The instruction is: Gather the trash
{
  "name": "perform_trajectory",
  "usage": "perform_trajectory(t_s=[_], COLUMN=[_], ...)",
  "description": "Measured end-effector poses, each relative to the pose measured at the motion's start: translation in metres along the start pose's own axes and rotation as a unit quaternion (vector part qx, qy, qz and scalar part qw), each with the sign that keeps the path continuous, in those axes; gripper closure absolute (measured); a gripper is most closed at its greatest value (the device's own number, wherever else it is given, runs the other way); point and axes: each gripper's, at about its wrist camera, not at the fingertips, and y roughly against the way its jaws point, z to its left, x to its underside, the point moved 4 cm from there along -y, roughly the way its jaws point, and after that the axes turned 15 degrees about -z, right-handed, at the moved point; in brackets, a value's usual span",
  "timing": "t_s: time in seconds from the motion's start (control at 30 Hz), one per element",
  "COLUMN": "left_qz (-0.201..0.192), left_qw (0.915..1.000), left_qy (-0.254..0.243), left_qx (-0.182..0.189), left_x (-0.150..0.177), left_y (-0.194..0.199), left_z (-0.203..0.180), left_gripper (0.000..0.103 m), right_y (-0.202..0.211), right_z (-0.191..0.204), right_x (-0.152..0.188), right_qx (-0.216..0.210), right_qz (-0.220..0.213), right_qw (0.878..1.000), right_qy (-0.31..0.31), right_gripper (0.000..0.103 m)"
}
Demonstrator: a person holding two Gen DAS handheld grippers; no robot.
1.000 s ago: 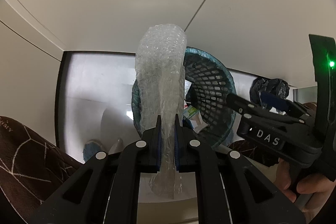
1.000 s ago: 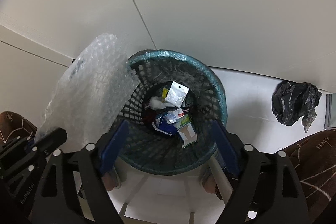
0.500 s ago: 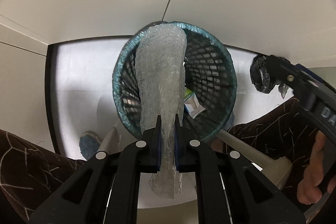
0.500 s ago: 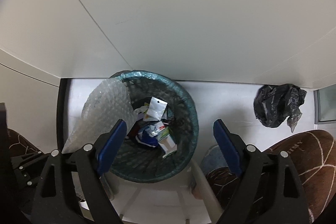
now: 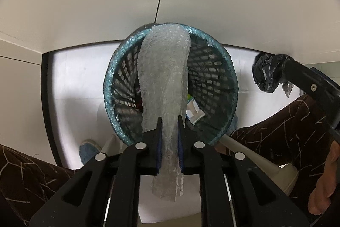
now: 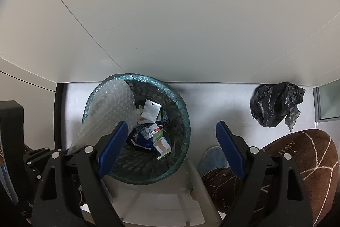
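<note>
left gripper (image 5: 169, 120) – jaws just started easing apart, bubble wrap (image 5: 164, 86) between them, pads at its sides | bubble wrap hangs ahead of the gripper into the teal mesh bin (image 5: 231, 82), over the litter inside | right gripper (image 6: 172, 131) – spread wide, nothing in it, above the bin | black bag (image 6: 274, 103) on floor, right of it

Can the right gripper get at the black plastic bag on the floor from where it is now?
Probably yes: the right gripper is open and empty, and bare floor lies between it and the black plastic bag.
</note>
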Motion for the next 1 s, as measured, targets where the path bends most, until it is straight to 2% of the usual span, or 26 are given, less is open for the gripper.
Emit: perform_trajectory(t_s=[0.13, 0.2, 0.37, 0.43, 0.5, 0.63, 0.67, 0.73, 0.87, 1.0], left_qz=[-0.004, -0.009, -0.028, -0.041, -0.058, -0.085, -0.090, -0.105, -0.135, -0.160], left_qw=[1.0000, 0.9999, 0.9995, 0.9989, 0.9979, 0.9957, 0.9952, 0.9934, 0.9895, 0.9860], left_qy=[0.003, 0.005, 0.006, 0.007, 0.009, 0.019, 0.022, 0.028, 0.022, 0.019], left_qx=[-0.001, -0.001, -0.013, -0.020, -0.026, -0.031, -0.032, -0.037, -0.048, -0.043], left_x=[-0.002, -0.004, -0.009, -0.012, -0.017, -0.025, -0.026, -0.030, -0.037, -0.046], left_y=[0.000, 0.002, 0.012, 0.021, 0.035, 0.066, 0.073, 0.091, 0.127, 0.167], left_z=[0.002, 0.003, 0.006, 0.008, 0.011, 0.019, 0.021, 0.025, 0.026, 0.022], left_gripper=[0.076, 0.064, 0.054, 0.048, 0.036, 0.024, 0.019, 0.017, 0.008, 0.007], right_y=[0.001, 0.002, 0.009, 0.015, 0.024, 0.042, 0.049, 0.062, 0.095, 0.128], right_z=[0.000, -0.002, -0.005, -0.006, -0.007, -0.008, -0.007, -0.006, -0.002, -0.003], right_x=[0.001, 0.000, -0.003, -0.005, -0.007, -0.014, -0.017, -0.023, -0.032, -0.043], right_qx=[0.003, 0.005, 0.006, 0.003, -0.005, -0.016, -0.018, -0.019, -0.018, -0.017], right_qz=[0.000, -0.001, -0.003, -0.005, -0.008, -0.014, -0.017, -0.030, -0.060, -0.079], right_qw=[1.000, 1.000, 1.000, 1.000, 1.000, 1.000, 1.000, 0.999, 0.998, 0.997], right_qy=[0.000, -0.002, -0.004, -0.003, -0.005, -0.006, -0.004, 0.001, 0.016, 0.017], right_gripper=[0.022, 0.022, 0.022, 0.022, 0.022, 0.022, 0.019, 0.014, 0.014, 0.009])
